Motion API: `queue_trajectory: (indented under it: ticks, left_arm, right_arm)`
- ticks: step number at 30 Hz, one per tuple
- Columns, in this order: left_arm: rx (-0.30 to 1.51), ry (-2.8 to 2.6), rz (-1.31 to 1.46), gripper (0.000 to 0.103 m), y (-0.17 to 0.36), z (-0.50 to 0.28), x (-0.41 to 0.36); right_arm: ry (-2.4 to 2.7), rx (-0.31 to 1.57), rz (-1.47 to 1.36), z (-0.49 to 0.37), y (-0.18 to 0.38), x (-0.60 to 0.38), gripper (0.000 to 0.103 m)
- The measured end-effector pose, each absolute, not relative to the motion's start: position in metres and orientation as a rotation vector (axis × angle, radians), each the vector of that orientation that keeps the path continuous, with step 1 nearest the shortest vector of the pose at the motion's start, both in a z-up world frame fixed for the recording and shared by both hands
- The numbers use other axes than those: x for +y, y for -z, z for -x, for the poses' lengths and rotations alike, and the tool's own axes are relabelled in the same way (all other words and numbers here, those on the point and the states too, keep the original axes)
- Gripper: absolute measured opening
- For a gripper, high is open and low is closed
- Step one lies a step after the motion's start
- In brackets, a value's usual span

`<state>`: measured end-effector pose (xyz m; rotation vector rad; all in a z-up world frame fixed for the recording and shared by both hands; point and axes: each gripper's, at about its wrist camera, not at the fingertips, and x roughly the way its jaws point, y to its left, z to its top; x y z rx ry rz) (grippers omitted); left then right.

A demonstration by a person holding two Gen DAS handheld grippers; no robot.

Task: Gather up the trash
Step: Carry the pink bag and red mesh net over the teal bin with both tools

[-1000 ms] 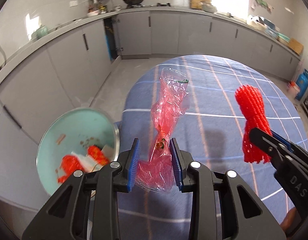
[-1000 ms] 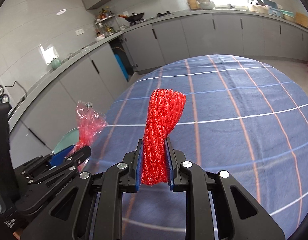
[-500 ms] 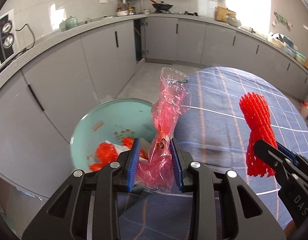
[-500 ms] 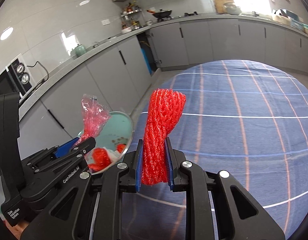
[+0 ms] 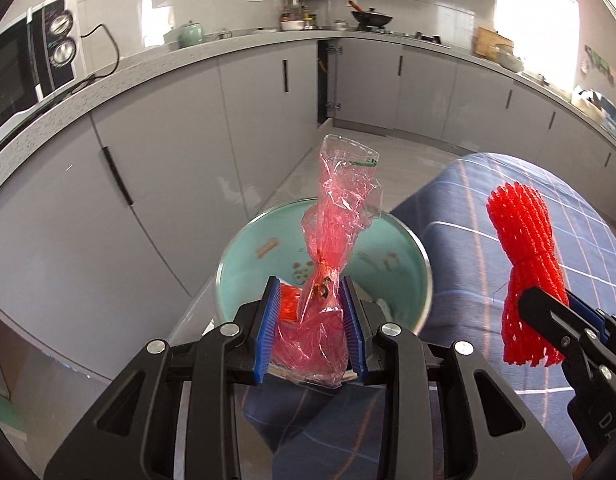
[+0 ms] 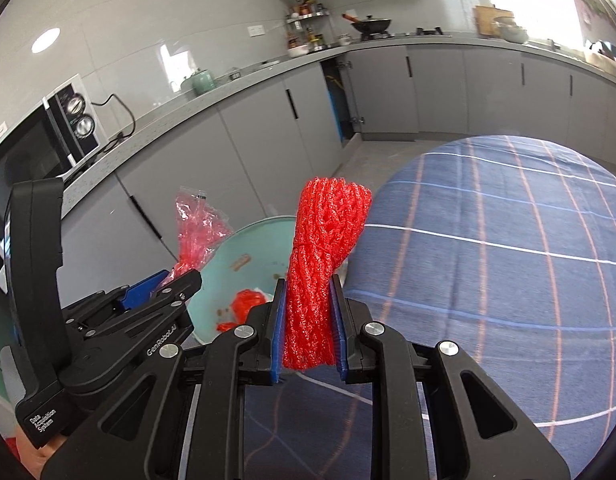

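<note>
Two handheld grippers carry red trash above a pale green bin beside a cloth-covered table in a grey kitchen. Clenched between the blue pads of the left gripper is a crumpled red plastic bag, pinched near its twisted waist so that its clear, open mouth stands upward and its lower end bulges out beneath the jaws. Seen from the left wrist camera, the bag hangs directly over the round bin, whose green interior shows a few scraps and another piece of red netting partly hidden behind the left pad.

Just to its right, the right gripper is squeezed tight on a bundle of red foam fruit netting, which stands upright between the pads and fans out wider at its top. In the right wrist view the bundle sits over the line where the bin's rim meets the edge of the table, draped in a blue cloth with white and orange checks.

Beyond the bin, grey cabinets run along the wall under a speckled counter. A microwave sits at the left end, a green kettle farther along, and a black wok rests near the corner.
</note>
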<state>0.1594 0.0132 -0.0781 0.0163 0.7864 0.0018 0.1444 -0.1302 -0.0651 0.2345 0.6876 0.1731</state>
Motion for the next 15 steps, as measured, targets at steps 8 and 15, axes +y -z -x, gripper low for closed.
queue_trajectory:
  ticks: [8, 15]
  left_arm:
    - [0.787, -0.029, 0.009, 0.031, 0.080, -0.170, 0.033]
    - [0.785, -0.052, 0.025, 0.031, 0.081, -0.181, 0.046]
  right_arm:
    - [-0.217, 0.696, -0.207, -0.159, 0.064, -0.103, 0.021]
    - [-0.240, 0.700, -0.184, -0.177, 0.063, -0.087, 0.021]
